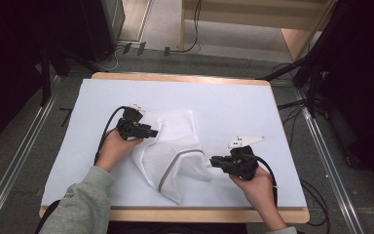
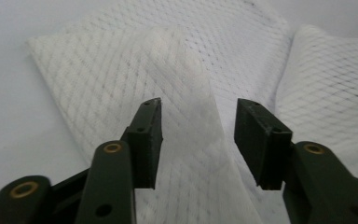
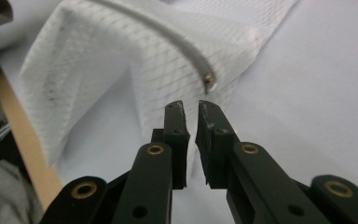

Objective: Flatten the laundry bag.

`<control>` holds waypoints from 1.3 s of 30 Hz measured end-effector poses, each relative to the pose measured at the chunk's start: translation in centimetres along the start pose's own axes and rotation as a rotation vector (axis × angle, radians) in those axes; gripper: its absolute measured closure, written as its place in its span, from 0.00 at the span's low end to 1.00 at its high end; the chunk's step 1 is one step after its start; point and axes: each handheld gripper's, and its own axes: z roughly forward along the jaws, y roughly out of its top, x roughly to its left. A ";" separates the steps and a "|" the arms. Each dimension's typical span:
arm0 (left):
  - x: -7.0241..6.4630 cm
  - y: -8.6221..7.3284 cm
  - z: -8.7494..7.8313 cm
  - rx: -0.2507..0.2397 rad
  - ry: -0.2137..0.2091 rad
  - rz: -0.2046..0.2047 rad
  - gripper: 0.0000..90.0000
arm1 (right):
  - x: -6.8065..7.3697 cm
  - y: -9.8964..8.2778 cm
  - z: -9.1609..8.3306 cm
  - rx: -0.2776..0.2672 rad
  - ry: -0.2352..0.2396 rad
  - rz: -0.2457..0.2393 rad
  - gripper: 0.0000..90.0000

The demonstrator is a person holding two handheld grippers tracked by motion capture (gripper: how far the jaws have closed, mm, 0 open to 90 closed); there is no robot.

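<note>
White-covered tabletop (image 1: 233,105), white mesh garment (image 1: 175,153) folded at its middle, grey zip strip (image 1: 170,170) along near fold, left gripper (image 2: 198,135) at garment's left edge, jaws released wide, right gripper (image 3: 191,140) just right of garment, jaws nearly clenched, grasping nothing

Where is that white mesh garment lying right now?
In the high view the white mesh garment lies folded on the white table, near the front edge, between the left claw and the right claw.

No readable text, labels or numbers anywhere.
</note>
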 end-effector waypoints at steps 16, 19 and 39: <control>-0.3 -0.4 2.1 -0.022 0.084 0.046 0.88 | -4.8 3.9 5.4 -0.030 -0.078 0.013 0.77; 0.1 -0.4 2.1 -0.030 0.076 0.032 1.00 | -5.8 5.1 6.6 -0.039 -0.091 0.040 0.76; 5.3 -3.0 -6.7 -0.190 0.021 -0.162 1.00 | -6.4 7.6 11.3 0.010 -0.104 0.027 0.71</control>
